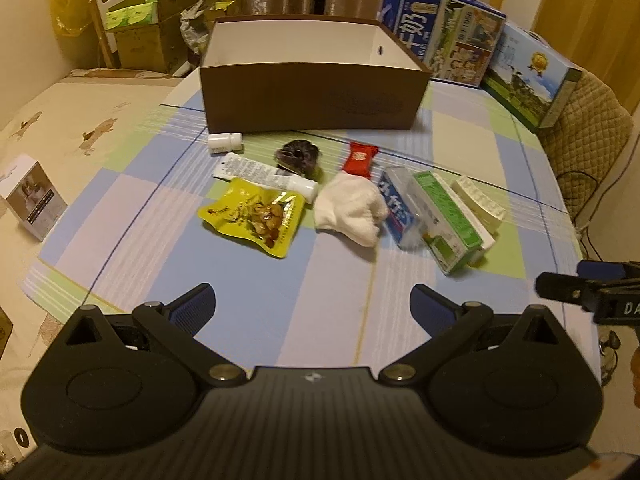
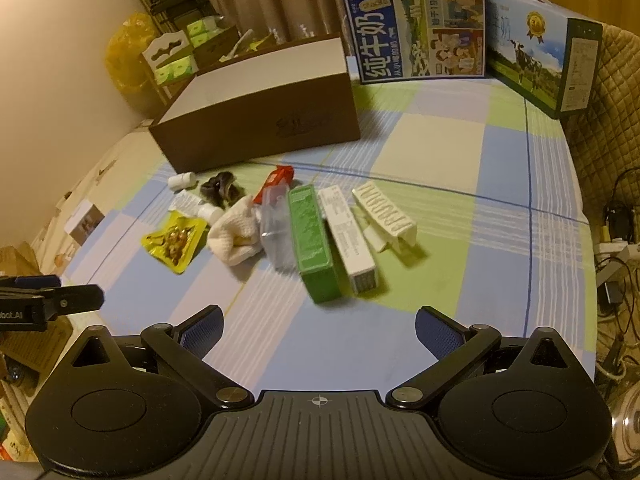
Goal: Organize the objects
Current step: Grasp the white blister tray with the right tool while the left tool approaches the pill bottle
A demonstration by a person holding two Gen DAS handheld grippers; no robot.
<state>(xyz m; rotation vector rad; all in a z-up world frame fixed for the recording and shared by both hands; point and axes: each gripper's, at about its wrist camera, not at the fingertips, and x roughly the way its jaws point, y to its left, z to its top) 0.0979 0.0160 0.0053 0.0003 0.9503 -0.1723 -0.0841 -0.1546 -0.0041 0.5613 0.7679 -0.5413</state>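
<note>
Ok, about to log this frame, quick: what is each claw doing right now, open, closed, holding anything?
Left claw: open, holding nothing, above the table.
Right claw: open, holding nothing, above the table.

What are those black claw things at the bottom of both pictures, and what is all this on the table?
They are hand-held grippers, one per hand, each with a camera looking along its fingers. One picture comes from the left gripper, the other from the right gripper. Both are open and hold nothing. On the checked tablecloth stands an open brown box. In front of it lie a yellow snack pouch, a white cloth, a green carton, a small white bottle and a red packet.
</note>
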